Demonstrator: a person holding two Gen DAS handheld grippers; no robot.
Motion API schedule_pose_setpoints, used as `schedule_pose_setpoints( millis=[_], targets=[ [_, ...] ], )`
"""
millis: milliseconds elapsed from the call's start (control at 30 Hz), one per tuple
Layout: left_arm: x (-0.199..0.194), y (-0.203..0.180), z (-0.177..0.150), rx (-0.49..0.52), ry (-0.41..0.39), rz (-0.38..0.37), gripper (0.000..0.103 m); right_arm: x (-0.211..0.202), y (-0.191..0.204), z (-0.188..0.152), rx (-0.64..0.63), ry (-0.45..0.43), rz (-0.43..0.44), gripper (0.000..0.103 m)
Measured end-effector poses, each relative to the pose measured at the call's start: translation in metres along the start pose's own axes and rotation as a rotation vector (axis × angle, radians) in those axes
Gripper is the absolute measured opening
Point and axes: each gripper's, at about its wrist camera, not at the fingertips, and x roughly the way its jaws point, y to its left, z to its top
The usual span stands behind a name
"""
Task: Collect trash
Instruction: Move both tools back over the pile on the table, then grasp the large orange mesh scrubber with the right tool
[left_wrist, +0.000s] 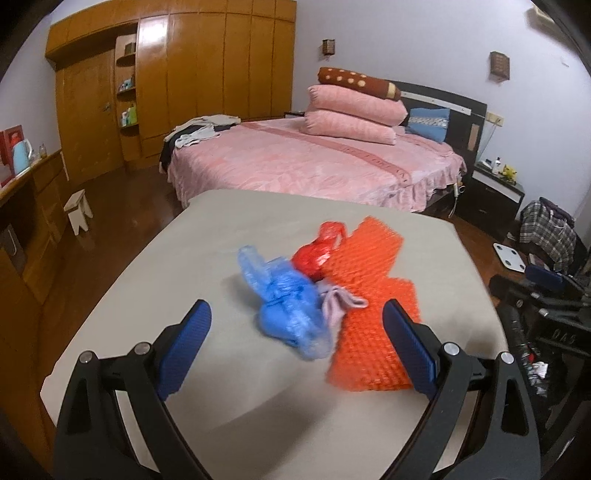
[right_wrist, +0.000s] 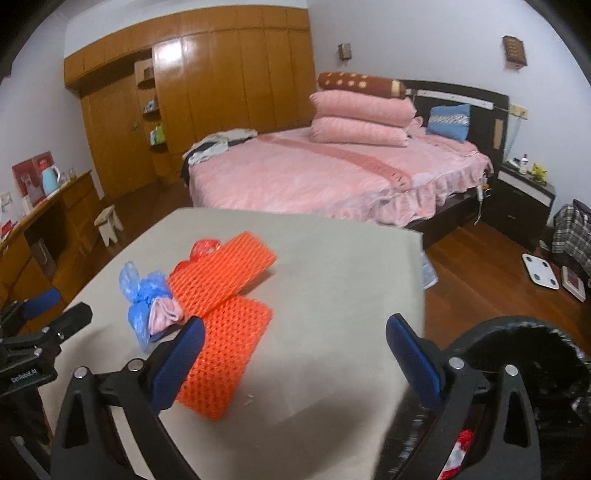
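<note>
A pile of trash lies on the beige table (left_wrist: 184, 258): a crumpled blue plastic bag (left_wrist: 291, 306), a red plastic bag (left_wrist: 317, 254), a small pink cloth scrap (left_wrist: 338, 301) and orange foam netting (left_wrist: 369, 295). My left gripper (left_wrist: 295, 350) is open, its blue pads (left_wrist: 184, 350) either side of the blue bag, just short of it. In the right wrist view the blue bag (right_wrist: 142, 295), pink scrap (right_wrist: 166, 312) and orange netting (right_wrist: 221, 317) lie to the left. My right gripper (right_wrist: 295, 358) is open over bare table, its left pad (right_wrist: 177, 365) by the netting.
A black bin (right_wrist: 524, 387) with trash inside sits low at the table's right edge. Beyond the table stand a pink bed (left_wrist: 314, 162), a wooden wardrobe (left_wrist: 207, 66), a stool (left_wrist: 77, 210) and a nightstand (left_wrist: 495, 192). The left gripper's body (right_wrist: 33, 332) shows at left.
</note>
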Motion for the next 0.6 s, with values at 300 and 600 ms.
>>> schedule_pose_setpoints(
  millis=[300, 600],
  targets=[
    [0.025, 0.020, -0.007, -0.024, 0.041, 0.013, 0.091, 0.044, 0.024, -0.013, -0.020, 0.094, 0.037, 0.086],
    [0.041, 0.027, -0.013, -0.028, 0.073, -0.004, 0.084, 0.074, 0.042, -0.030, -0.062, 0.177, 0.072, 0.074]
  ],
)
